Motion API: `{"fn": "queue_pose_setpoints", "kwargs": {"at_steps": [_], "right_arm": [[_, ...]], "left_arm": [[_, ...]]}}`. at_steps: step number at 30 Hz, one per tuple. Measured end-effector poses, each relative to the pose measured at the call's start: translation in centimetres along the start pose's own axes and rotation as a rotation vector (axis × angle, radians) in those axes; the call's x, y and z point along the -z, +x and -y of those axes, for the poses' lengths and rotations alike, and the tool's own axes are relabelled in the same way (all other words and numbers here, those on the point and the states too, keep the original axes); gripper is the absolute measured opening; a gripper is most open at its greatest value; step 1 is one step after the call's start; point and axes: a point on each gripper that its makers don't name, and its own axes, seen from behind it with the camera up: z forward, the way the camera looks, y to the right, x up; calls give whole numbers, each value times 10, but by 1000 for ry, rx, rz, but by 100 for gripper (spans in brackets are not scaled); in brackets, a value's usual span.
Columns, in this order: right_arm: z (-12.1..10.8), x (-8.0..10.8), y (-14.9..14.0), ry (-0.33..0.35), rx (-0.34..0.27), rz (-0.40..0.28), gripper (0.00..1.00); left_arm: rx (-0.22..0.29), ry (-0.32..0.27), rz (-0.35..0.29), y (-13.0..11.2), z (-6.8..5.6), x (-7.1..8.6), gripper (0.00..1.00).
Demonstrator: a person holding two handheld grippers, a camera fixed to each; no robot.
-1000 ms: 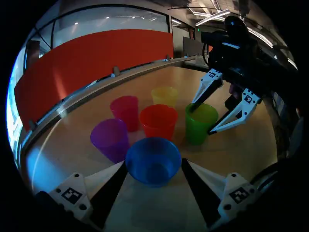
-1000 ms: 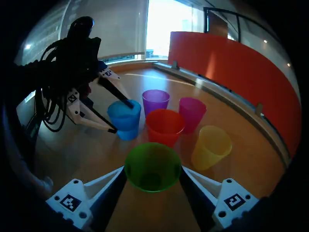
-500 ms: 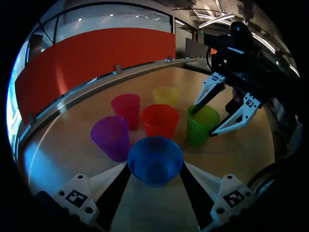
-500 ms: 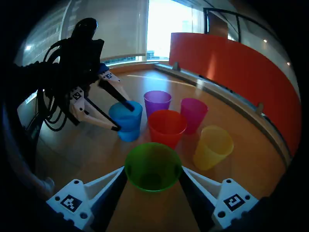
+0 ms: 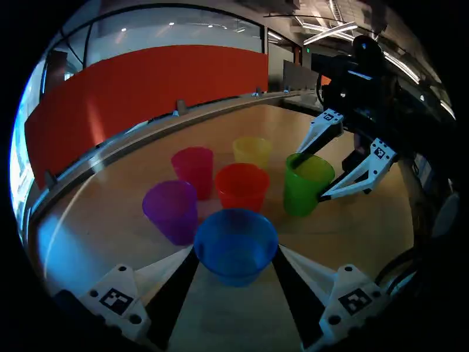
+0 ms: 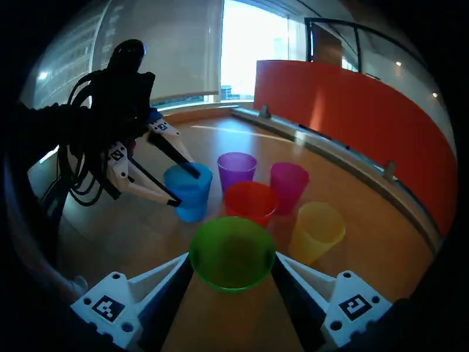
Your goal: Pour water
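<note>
My left gripper (image 5: 234,249) is shut on a blue cup (image 5: 235,243), one finger on each side of it, low in the left gripper view. Across the table, my right gripper (image 5: 307,179) is shut on a green cup (image 5: 305,185). In the right gripper view the green cup (image 6: 232,252) sits between the right gripper's (image 6: 232,255) fingers. Farther off there, the left gripper (image 6: 185,188) clamps the blue cup (image 6: 187,190). Both cups are upright. I cannot tell whether either holds water.
Between the two held cups stand a purple cup (image 5: 172,210), a magenta cup (image 5: 193,170), a red cup (image 5: 241,186) and a yellow cup (image 5: 252,151), close together on the wooden table (image 5: 105,234). A red partition (image 5: 146,88) runs along the table's far edge.
Both views have risen a little, and the standing cups look slightly smaller and farther off. The grip on the blue and green cups is unchanged.
</note>
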Motion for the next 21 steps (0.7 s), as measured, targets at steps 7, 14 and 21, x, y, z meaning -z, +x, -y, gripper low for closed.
{"fn": "queue_pose_setpoints", "kwargs": {"at_steps": [7,14,21], "right_arm": [[1,16,23,-17,-2,-51,91],[0,39,57,-41,-7,-127,91],[4,57,83,-50,-7,-194,91]], "left_arm": [[17,20,-61,27,3,19,85],[13,57,-135,57,10,40,85],[18,75,-199,82,11,60,85]]}}
